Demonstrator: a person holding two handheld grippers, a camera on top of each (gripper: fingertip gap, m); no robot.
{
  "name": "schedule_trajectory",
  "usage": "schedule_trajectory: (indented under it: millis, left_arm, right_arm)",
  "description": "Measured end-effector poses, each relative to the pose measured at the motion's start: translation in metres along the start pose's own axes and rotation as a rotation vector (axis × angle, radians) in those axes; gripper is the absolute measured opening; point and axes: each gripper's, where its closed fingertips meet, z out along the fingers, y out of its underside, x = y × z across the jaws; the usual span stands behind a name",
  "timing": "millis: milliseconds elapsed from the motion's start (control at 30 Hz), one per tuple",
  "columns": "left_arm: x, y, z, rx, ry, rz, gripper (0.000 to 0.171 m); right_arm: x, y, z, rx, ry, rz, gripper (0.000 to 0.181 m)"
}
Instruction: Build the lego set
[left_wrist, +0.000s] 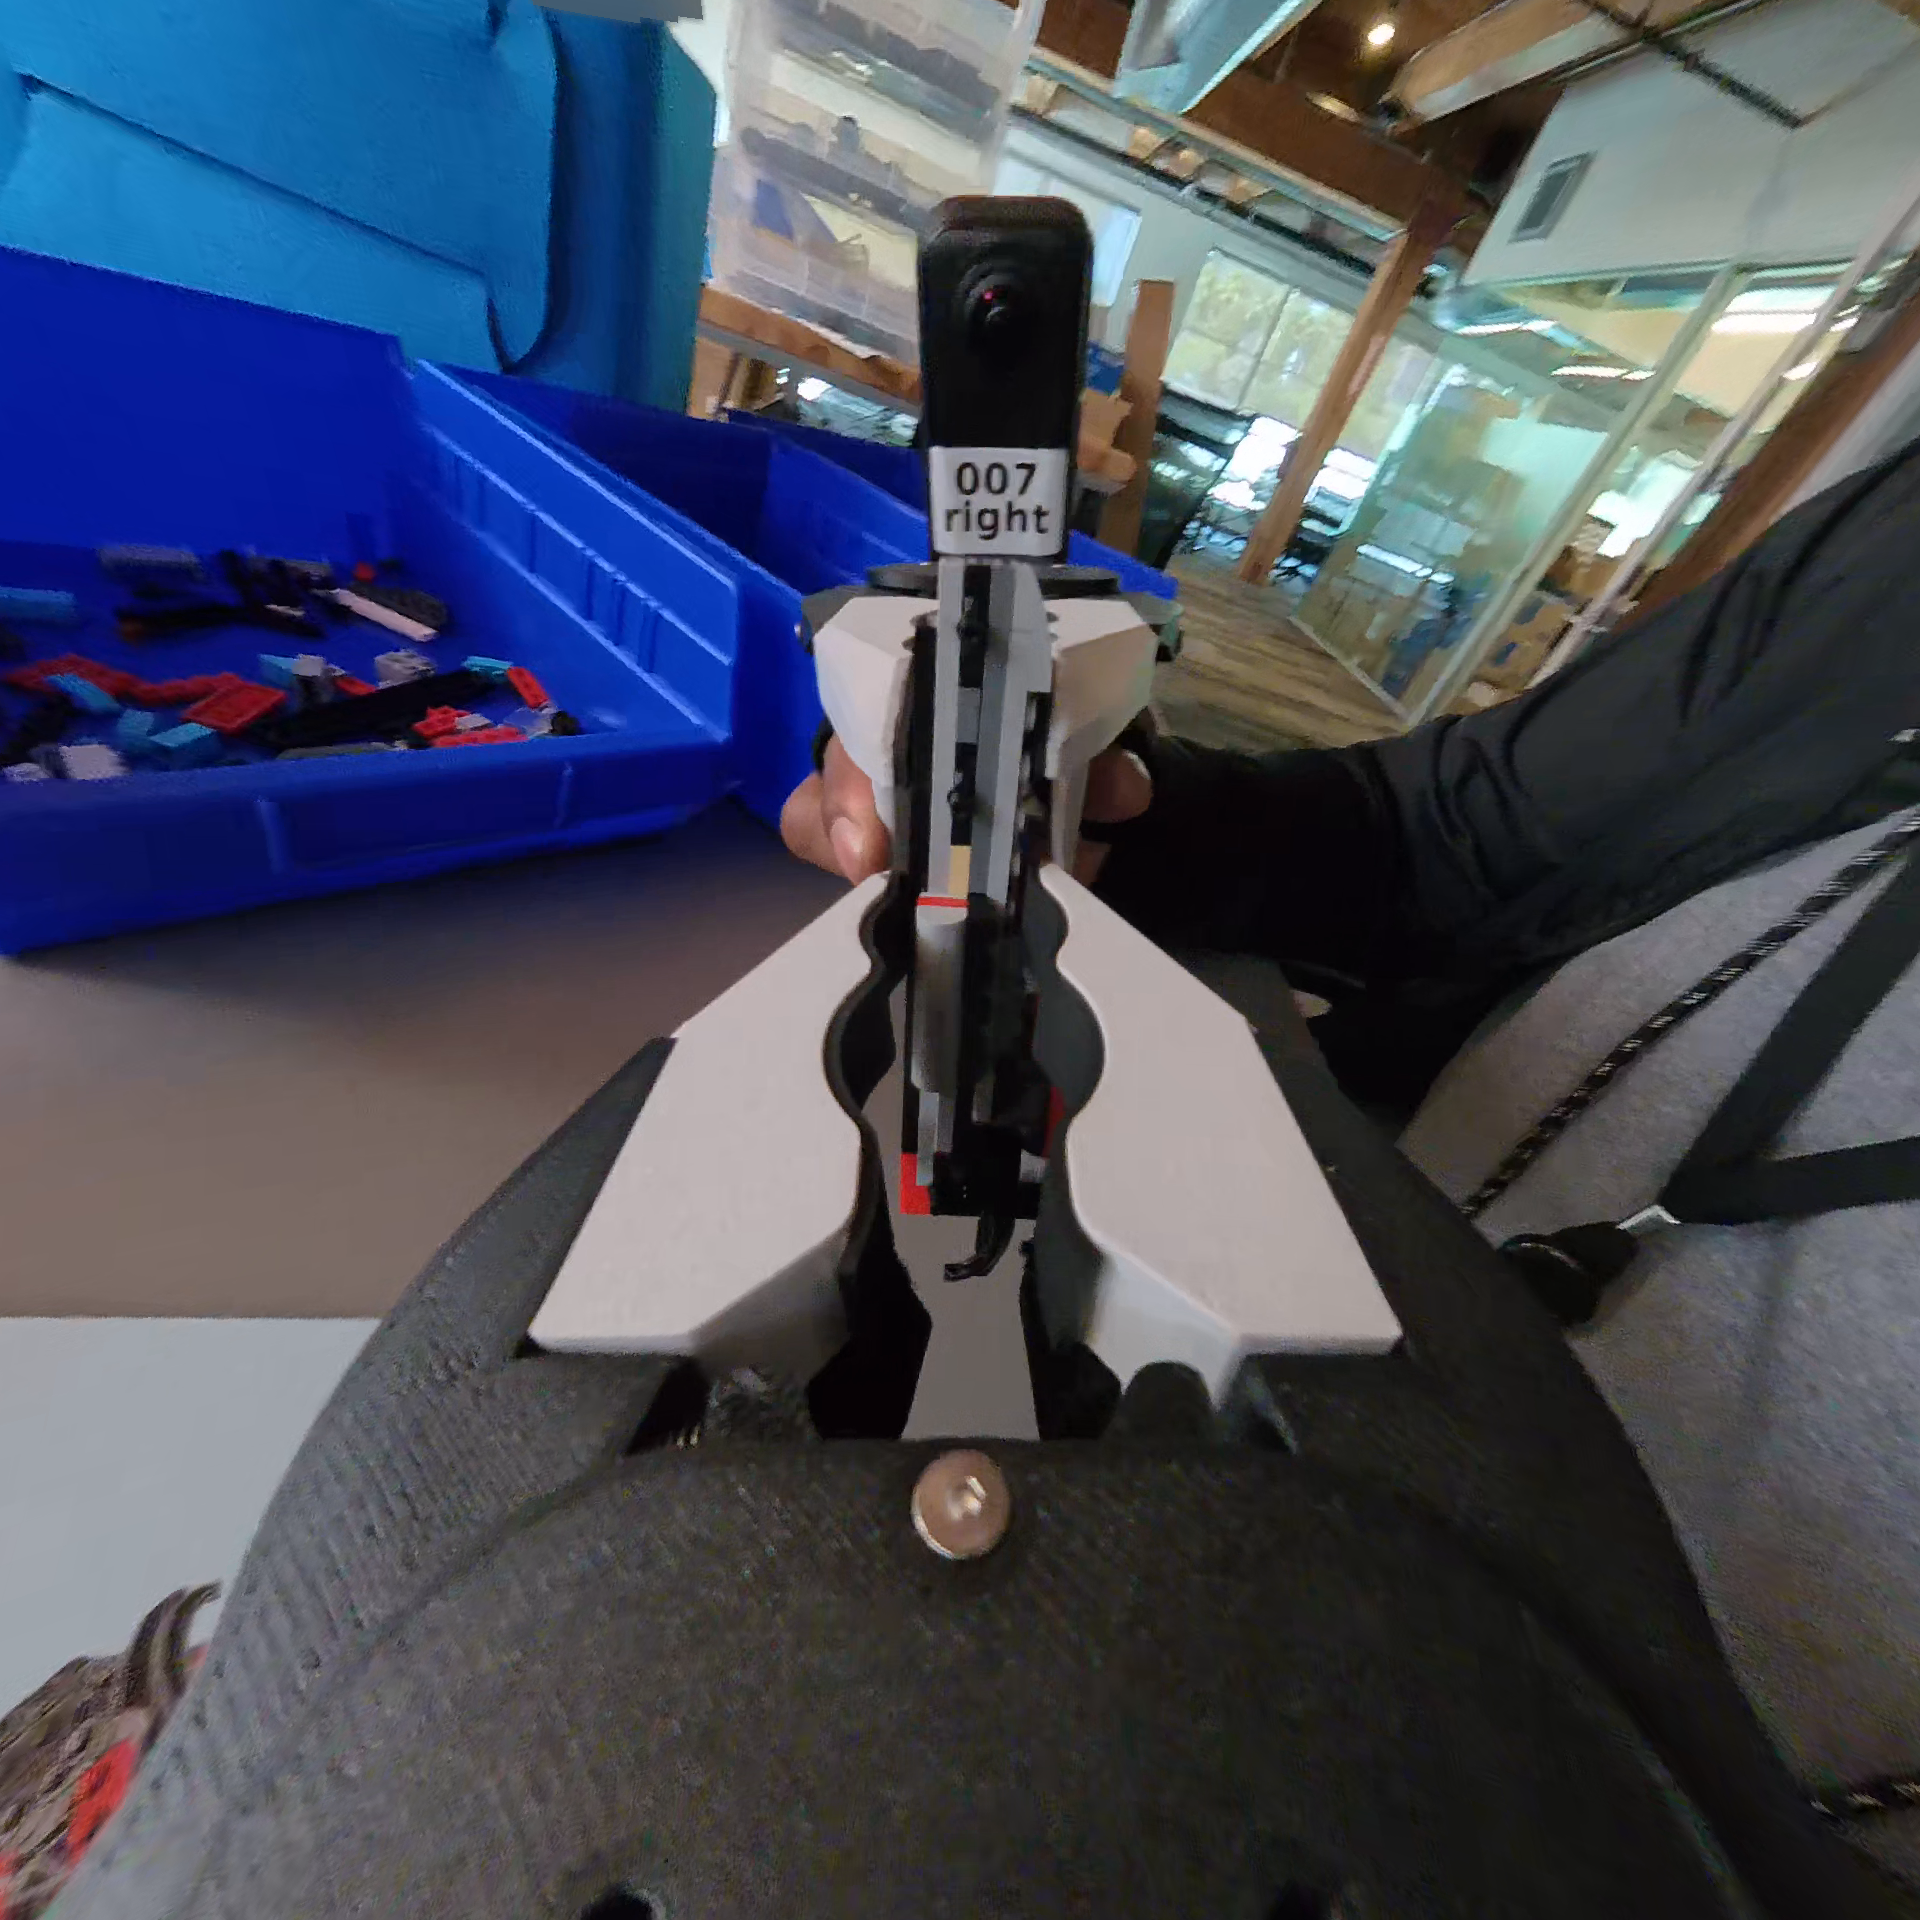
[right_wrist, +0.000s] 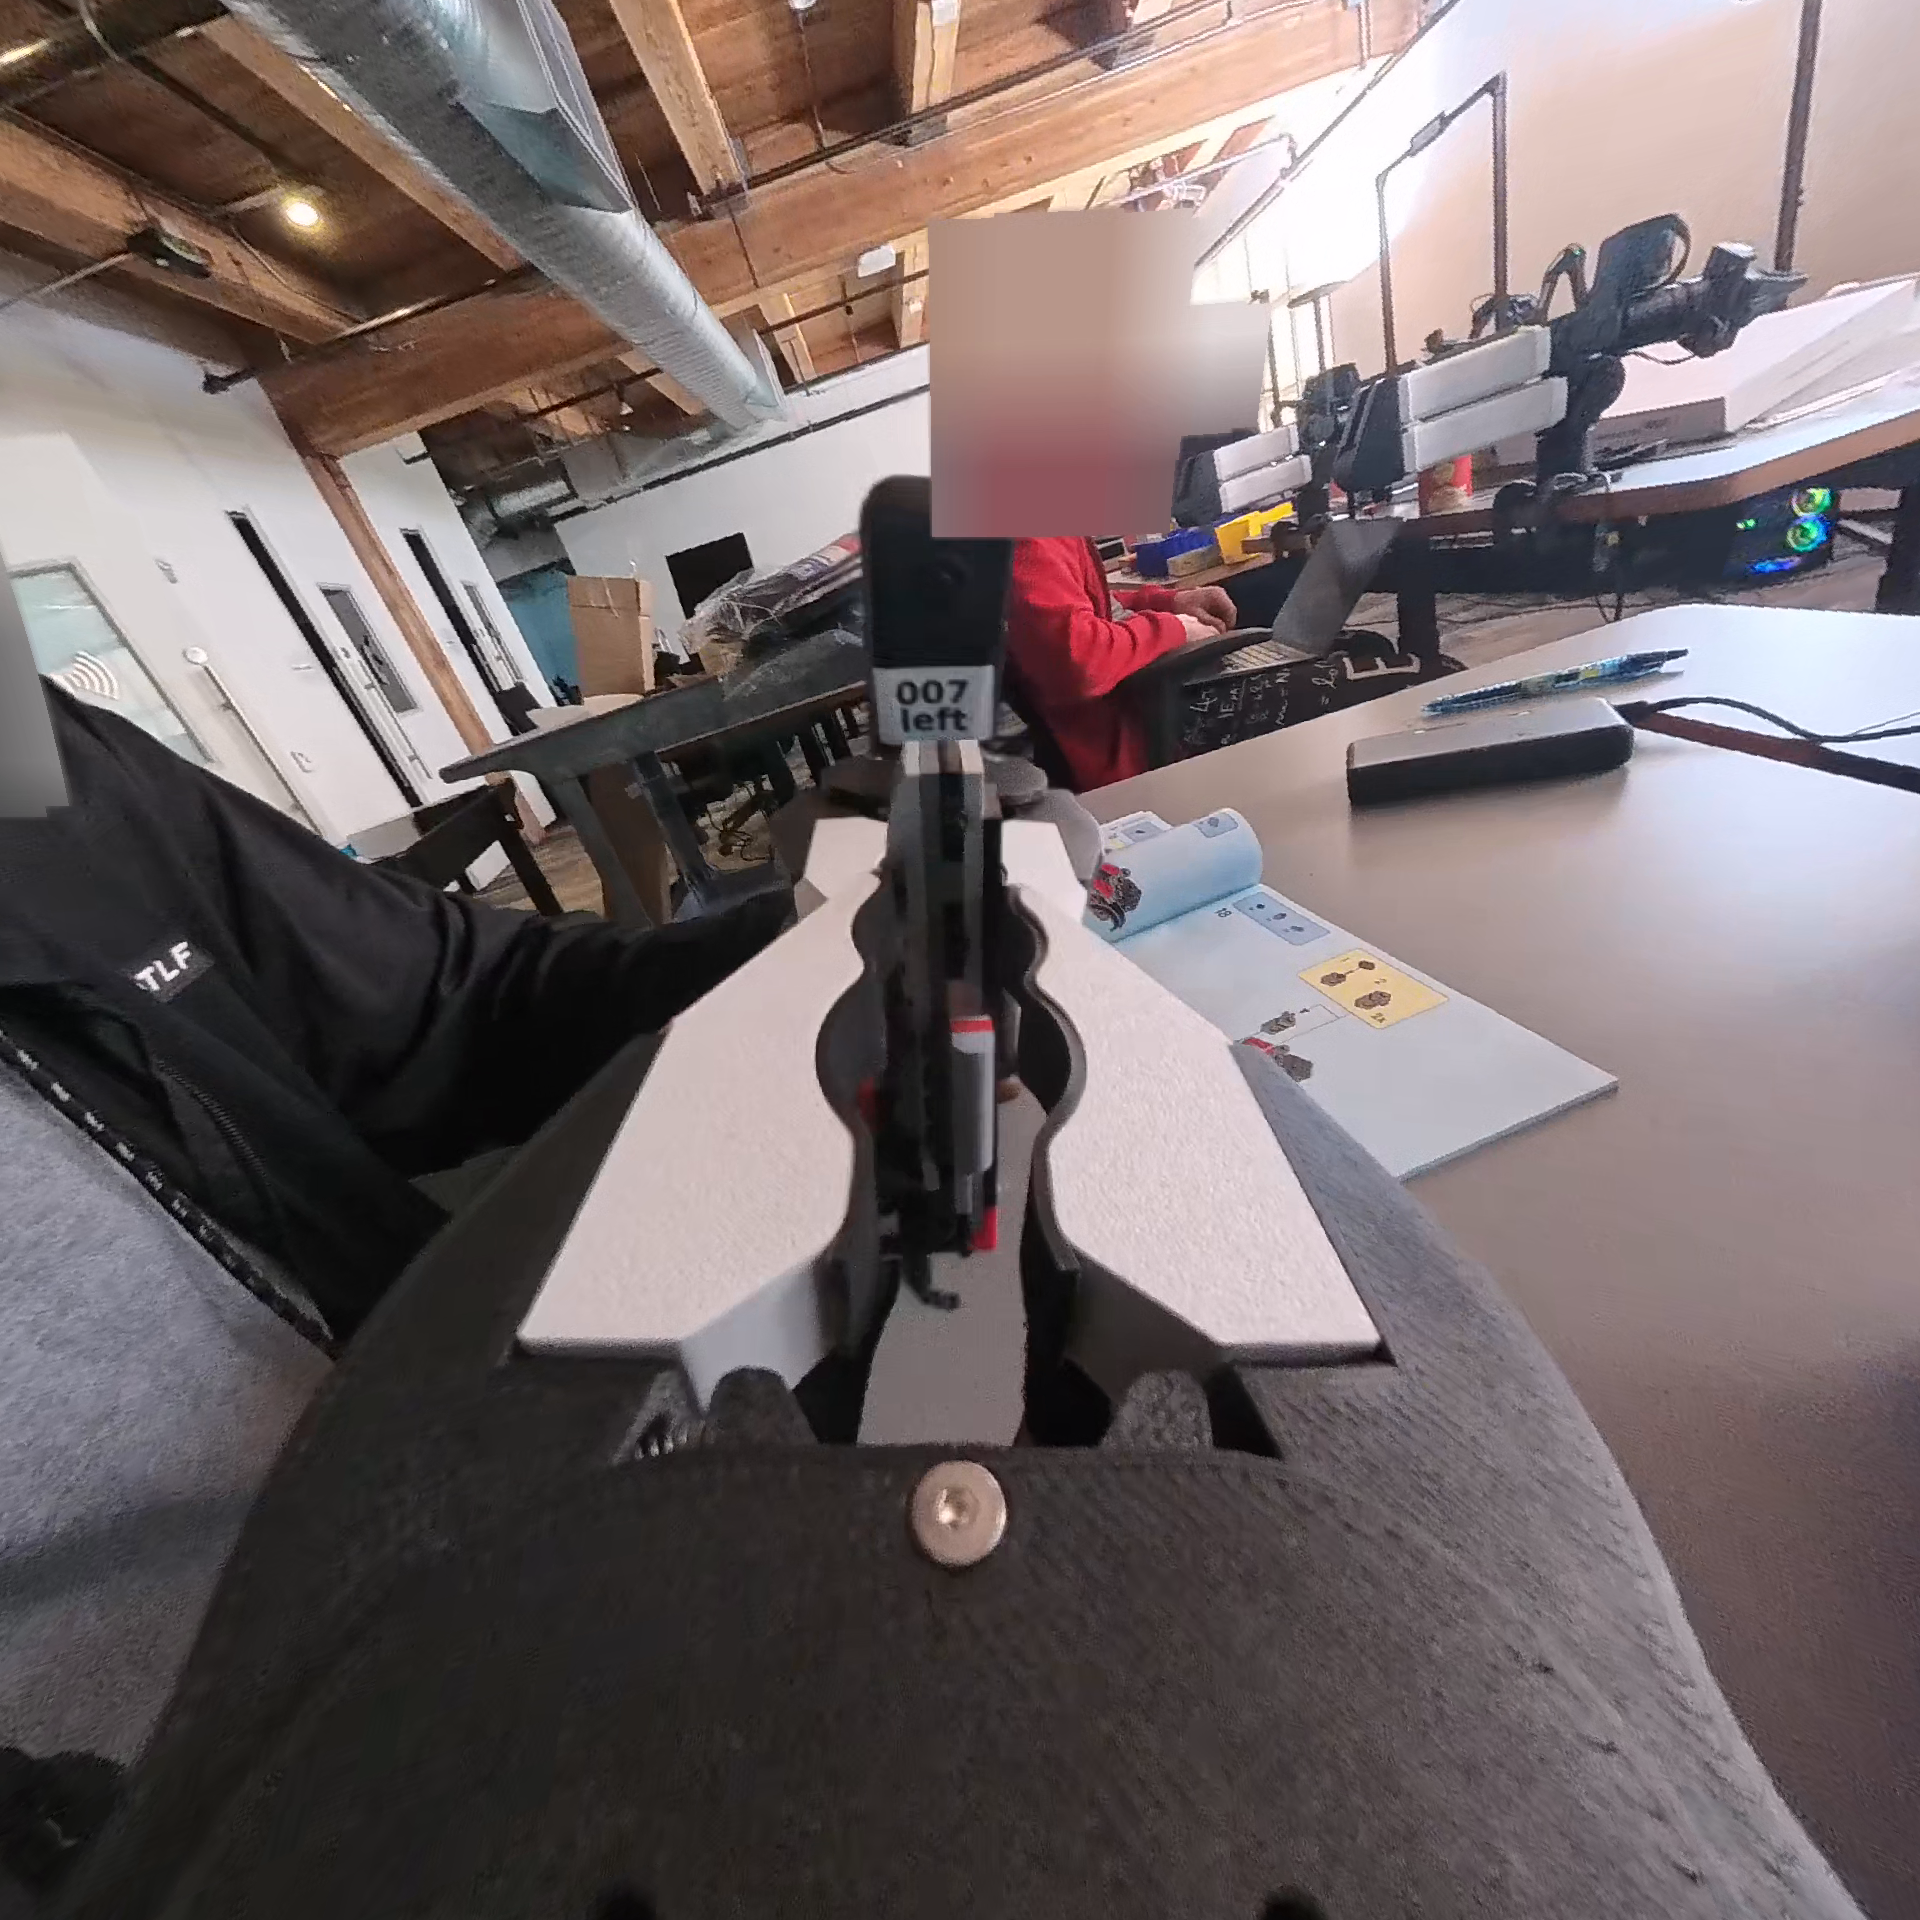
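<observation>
A long, narrow lego assembly (left_wrist: 961, 831) of grey, black and red parts is held off the table between both grippers, which face each other. My left gripper (left_wrist: 966, 894) is shut on its near end. My right gripper (left_wrist: 977, 790) shows beyond it, shut on the far end, with a hand behind it. In the right wrist view the same assembly (right_wrist: 940, 997) runs forward from my right gripper (right_wrist: 943, 894) to the left gripper (right_wrist: 935, 831). Loose lego pieces (left_wrist: 260, 686) lie in a blue bin (left_wrist: 416, 842) to the left.
A second blue bin (left_wrist: 831, 488) stands behind the first. An open instruction booklet (right_wrist: 1351, 1049), a black box (right_wrist: 1486, 748) with a cable and a pen (right_wrist: 1558, 681) lie on the grey table (right_wrist: 1662, 1195). A person in red (right_wrist: 1081, 644) sits at a far desk. Left and right tips are no more than a few centimetres apart.
</observation>
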Motion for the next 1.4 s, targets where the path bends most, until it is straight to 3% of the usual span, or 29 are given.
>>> schedule_trajectory:
  millis: [200, 333, 767, 1133, 1300, 1400]
  left_arm:
    - [-0.018, 0.002, -0.011, -0.099, -0.193, 0.15, 0.021]
    - [-0.019, 0.01, -0.013, -0.183, -0.231, 0.195, 0.021]
    - [-0.012, 0.025, -0.009, -0.292, -0.239, 0.249, 0.021]
    - [-0.004, 0.024, -0.007, -0.282, -0.197, 0.225, 0.021]
    - [-0.006, 0.024, -0.007, -0.278, -0.198, 0.21, 0.021]
    - [-0.006, 0.025, -0.007, -0.278, -0.198, 0.208, 0.021]
  right_arm:
    - [0.005, -0.001, -0.005, -0.008, 0.014, -0.028, 0.052]
    - [0.005, -0.005, -0.006, 0.015, 0.023, -0.068, 0.049]
    - [-0.001, -0.001, -0.006, 0.018, -0.031, -0.098, 0.021]
    - [-0.005, -0.003, -0.007, 0.029, -0.032, -0.168, 0.019]
    - [-0.004, -0.003, -0.008, 0.038, -0.048, -0.118, 0.02]
    - [-0.006, -0.001, -0.007, 0.034, -0.066, -0.099, 0.034]
